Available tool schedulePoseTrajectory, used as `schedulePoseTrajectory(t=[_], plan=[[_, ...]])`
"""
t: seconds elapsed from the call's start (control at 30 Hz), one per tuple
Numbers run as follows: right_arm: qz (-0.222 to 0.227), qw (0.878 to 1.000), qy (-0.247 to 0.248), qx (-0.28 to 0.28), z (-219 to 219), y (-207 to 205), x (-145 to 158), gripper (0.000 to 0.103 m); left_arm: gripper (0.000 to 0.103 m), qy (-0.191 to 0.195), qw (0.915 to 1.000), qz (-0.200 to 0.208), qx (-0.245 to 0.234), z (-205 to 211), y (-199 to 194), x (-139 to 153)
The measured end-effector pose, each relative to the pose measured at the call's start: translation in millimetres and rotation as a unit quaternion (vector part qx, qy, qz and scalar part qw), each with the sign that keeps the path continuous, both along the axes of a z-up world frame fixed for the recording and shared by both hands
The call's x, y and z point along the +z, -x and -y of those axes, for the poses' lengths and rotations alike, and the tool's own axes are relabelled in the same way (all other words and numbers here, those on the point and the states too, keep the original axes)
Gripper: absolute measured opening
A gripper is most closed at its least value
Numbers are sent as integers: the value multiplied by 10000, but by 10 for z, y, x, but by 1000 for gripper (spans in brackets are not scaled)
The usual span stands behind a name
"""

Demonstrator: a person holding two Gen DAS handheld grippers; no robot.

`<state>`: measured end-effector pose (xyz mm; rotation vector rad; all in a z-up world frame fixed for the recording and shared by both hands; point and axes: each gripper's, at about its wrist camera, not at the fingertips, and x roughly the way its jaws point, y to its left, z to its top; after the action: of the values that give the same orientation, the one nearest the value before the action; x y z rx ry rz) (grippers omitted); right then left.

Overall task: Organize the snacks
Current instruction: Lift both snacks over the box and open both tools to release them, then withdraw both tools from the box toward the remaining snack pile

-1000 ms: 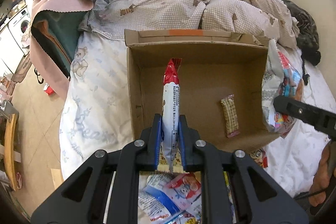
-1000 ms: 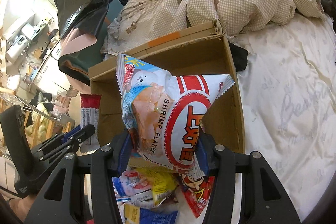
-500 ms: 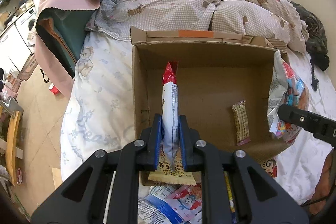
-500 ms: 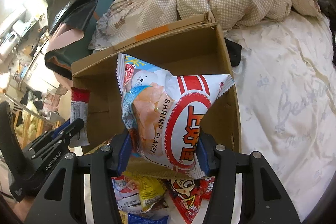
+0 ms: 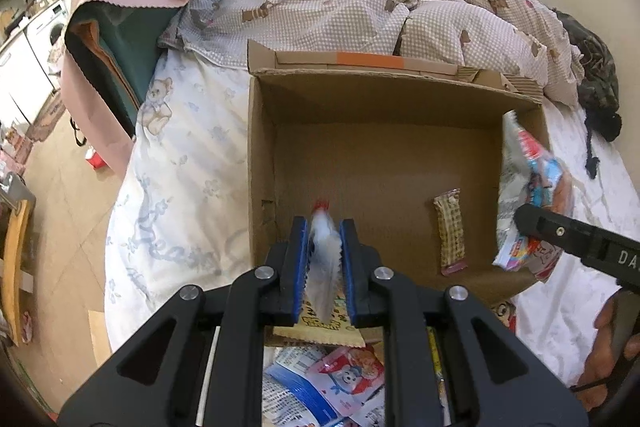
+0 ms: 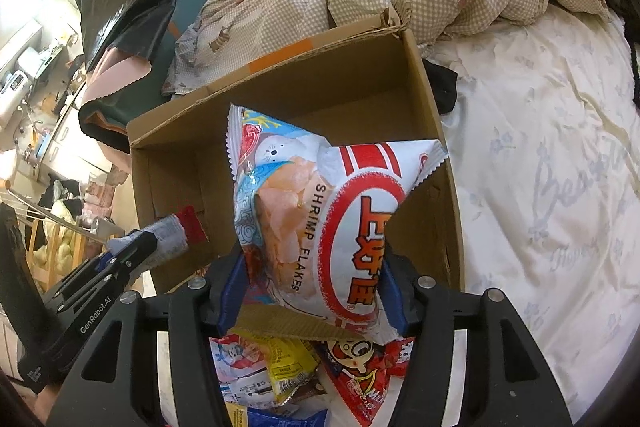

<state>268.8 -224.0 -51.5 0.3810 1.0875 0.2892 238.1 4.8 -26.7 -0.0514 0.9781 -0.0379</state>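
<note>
The slim red-topped packet (image 5: 323, 247) that stood tall between the left gripper (image 5: 323, 259)'s fingers a second ago is now tipping forward and blurring, its red end dropping toward the floor of the cardboard box (image 5: 260, 147) by the box's near-left corner; the blue pads are standing only slightly apart beside it, and whether they are still pressing it cannot be told from the blur. The right gripper (image 6: 312, 291)'s jaws have just been opening, with the shrimp flakes bag (image 6: 320, 211) between them; the puffy bag is still filling the gap and is hanging over the box's near-right corner, seemingly about to be let go. As for progress, the work is looking to be at an early stage: only one checked bar (image 5: 451, 231) is lying on the box floor, close to the near edge and toward the right wall, and the rest of the floor is showing bare cardboard. Two items are just now going in. A loose heap of snack packets (image 6: 280, 367) is waiting on the bed sheet (image 6: 540, 187) just outside the box's near edge, under both grippers, so most of the sorting is likely still ahead.
</note>
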Motion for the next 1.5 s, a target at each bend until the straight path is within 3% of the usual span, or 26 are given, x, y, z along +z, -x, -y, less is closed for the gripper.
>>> schedulePoseTrajectory(t=[0.07, 0.13, 0.2, 0.37, 1.07, 1.5], plan=[[-23, 10000, -7, -1, -4, 1, -5, 67, 31, 53, 10000, -8, -43, 0, 14, 15], [-21, 10000, -35, -7, -10, 3, -7, 68, 70, 64, 10000, 46, -42, -1, 42, 46], [-48, 10000, -72, -21, -12, -1, -16, 69, 82, 87, 9998, 175, -5, -11, 70, 86], [-58, 9997, -228, -53, 3, 4, -8, 82, 83, 117, 9998, 184, -13, -14, 77, 111], [-6, 9995, -292, -90, 47, 56, 64, 82, 83, 134, 9998, 104, 49, -66, 126, 84], [65, 9994, -300, -138, 109, 427, 222, 82, 83, 20, 9998, 172, 16, -188, 495, 201]])
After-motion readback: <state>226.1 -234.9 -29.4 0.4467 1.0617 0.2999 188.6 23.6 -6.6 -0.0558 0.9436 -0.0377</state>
